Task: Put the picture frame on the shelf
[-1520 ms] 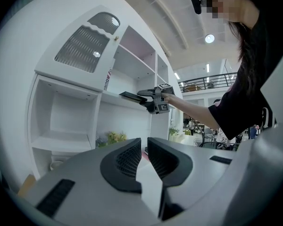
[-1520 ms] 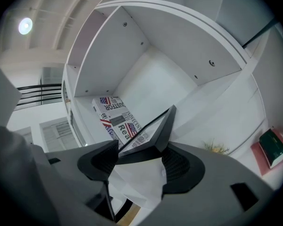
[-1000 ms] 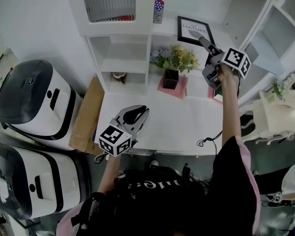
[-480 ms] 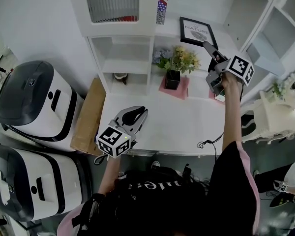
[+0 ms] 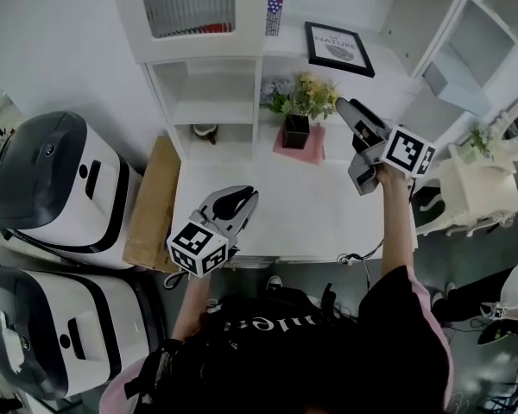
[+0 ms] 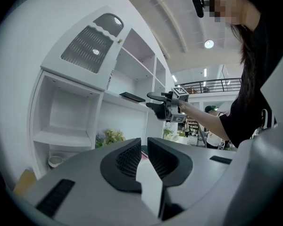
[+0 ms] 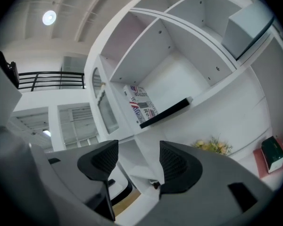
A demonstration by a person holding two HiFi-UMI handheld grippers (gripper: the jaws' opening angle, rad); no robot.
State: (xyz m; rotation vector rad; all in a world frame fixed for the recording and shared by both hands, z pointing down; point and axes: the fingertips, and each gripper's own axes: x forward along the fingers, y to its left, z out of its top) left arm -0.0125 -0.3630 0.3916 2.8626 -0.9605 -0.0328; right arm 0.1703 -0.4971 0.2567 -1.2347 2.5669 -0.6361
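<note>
The black picture frame (image 5: 338, 48) with white print lies flat on the white shelf (image 5: 285, 50) at the back. It shows edge-on in the right gripper view (image 7: 165, 112) and in the left gripper view (image 6: 132, 97). My right gripper (image 5: 350, 115) hangs in the air below and right of the frame, apart from it. Its jaws stand open with nothing between them (image 7: 139, 161). My left gripper (image 5: 233, 203) hovers over the white table's (image 5: 285, 222) front left part, shut and holding nothing (image 6: 144, 154).
A black pot of flowers (image 5: 298, 128) stands on a pink mat at the table's back. A small bowl (image 5: 205, 131) sits in a cubby. A flag-patterned book (image 5: 274, 5) stands on the shelf. Left of the table are a cardboard box (image 5: 151, 205) and two white appliances (image 5: 56, 175).
My right gripper has drawn back from the picture frame, down and toward the table. The frame stays on the shelf. The left gripper has barely moved.
</note>
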